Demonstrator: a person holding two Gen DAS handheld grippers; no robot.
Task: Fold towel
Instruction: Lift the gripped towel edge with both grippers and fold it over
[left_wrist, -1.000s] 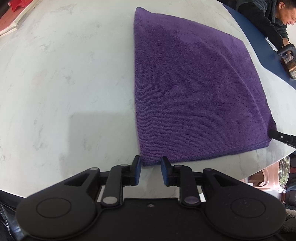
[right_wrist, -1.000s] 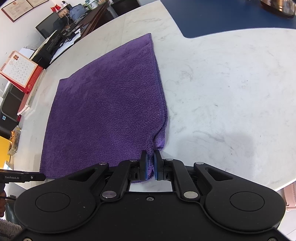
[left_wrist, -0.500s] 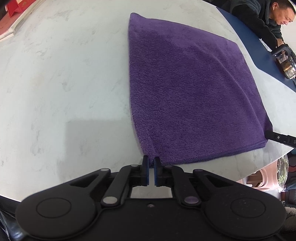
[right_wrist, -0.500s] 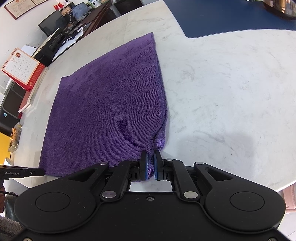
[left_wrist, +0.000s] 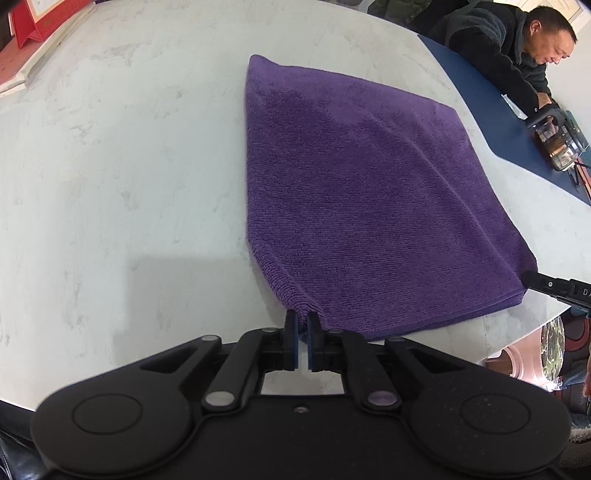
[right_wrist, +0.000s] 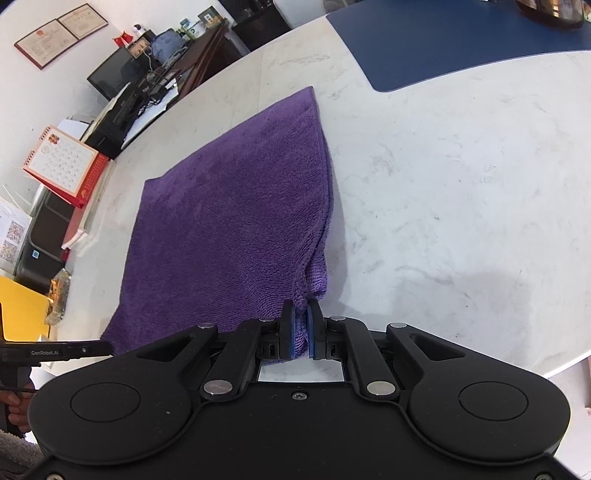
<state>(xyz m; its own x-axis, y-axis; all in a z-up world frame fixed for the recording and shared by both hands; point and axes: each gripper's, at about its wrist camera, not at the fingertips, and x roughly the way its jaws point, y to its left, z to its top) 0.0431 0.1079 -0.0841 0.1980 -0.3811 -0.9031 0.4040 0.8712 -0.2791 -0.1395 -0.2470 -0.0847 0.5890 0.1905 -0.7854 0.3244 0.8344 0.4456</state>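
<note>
**Both grippers pinch the near corners of the purple towel**

The purple towel (left_wrist: 369, 206) lies folded on the pale marble table (left_wrist: 129, 166), its layered edges showing at the near right side in the right wrist view. In the left wrist view it spreads from the centre out toward 1 o'clock, its near corner lifted slightly off the stone.

The left gripper (left_wrist: 302, 332) has its blue-padded jaws pressed together on the towel's near left corner, a small fold of purple cloth caught between them. The right gripper (right_wrist: 301, 328) is likewise clamped on the near right corner, where the cloth bunches up and rises between its pads (right_wrist: 291, 338).

From the right wrist view, the left tool's finger pokes in at 8 o'clock, and its side reads "GenRobot.AI" in white lettering. From the left wrist view the right tool's finger shows at 3 o'clock against the towel's other near corner, with only a "D" legible.

At 10 o'clock in the right wrist view stands a red desk calendar (right_wrist: 62, 162) with a grid of dates too small to read, and framed certificates (right_wrist: 61, 33) hang on the wall at 11 o'clock, their text illegible. A sheet with QR codes sits at 9 o'clock. A blue mat (right_wrist: 461, 40) covers the table's far end at 1 o'clock. In the left wrist view a person in a dark jacket (left_wrist: 491, 44) leans over that mat at 2 o'clock, beside a glass teapot (left_wrist: 557, 142).
</note>
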